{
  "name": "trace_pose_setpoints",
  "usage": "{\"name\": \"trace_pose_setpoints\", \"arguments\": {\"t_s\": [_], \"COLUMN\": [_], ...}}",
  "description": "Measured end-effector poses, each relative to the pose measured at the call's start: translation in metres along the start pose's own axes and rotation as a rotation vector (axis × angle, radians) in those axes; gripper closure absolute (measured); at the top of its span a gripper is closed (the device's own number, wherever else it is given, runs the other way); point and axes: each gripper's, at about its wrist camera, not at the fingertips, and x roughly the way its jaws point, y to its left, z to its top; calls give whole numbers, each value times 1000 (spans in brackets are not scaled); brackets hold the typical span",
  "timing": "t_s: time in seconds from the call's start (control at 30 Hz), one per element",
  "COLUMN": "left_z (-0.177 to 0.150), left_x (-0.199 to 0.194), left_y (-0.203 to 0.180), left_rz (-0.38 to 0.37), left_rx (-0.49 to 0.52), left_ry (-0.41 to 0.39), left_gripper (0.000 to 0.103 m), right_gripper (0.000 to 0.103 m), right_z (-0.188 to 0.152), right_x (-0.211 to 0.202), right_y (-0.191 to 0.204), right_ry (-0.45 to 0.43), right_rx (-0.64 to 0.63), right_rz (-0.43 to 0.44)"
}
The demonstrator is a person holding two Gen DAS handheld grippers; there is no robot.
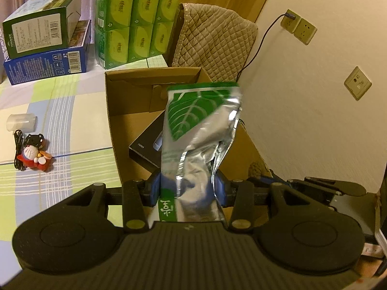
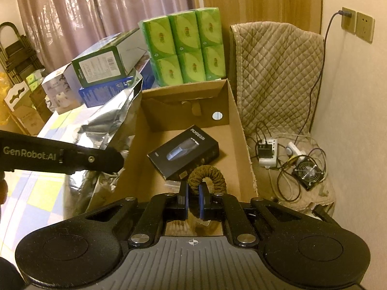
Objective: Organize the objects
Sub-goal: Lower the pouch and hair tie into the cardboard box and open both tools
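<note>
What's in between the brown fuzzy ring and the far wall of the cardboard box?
A black box lies on the floor of the cardboard box, between the ring and the far wall. The right wrist view shows it.

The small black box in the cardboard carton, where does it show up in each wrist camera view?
Left wrist: black box at centre, half hidden behind the foil bag.
Right wrist: black box at centre, fully visible on the carton floor.
Shared landmark: green tissue packs behind the carton.

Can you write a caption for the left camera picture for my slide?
Left claw holds a silver-and-green leaf pouch above the open cardboard box, where a black box already lies.
</note>
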Motion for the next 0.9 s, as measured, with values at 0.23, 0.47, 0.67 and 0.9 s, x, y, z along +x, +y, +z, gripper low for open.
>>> {"name": "trace_pose_setpoints", "arguments": {"t_s": [0.23,0.47,0.67,0.9], "left_z": [1,-15,-30,-42], "left_x": [-6,-17,-23,-27], "left_y": [10,29,40,48], "left_rz": [36,48,58,51], "left_rx": [-24,-60,-71,-92], "left_ry": [-46,-39,-27,-24], "left_gripper": [60,59,59,57], "right_gripper": [99,99,99,99], "right_z": [-2,-4,-5,-6], "right_x": [3,3,2,2], "right_y": [-3,2,11,18], "right_ry": [10,19,28,38], "right_rx": [6,7,-11,-24], "right_rz": [0,10,12,1]}}
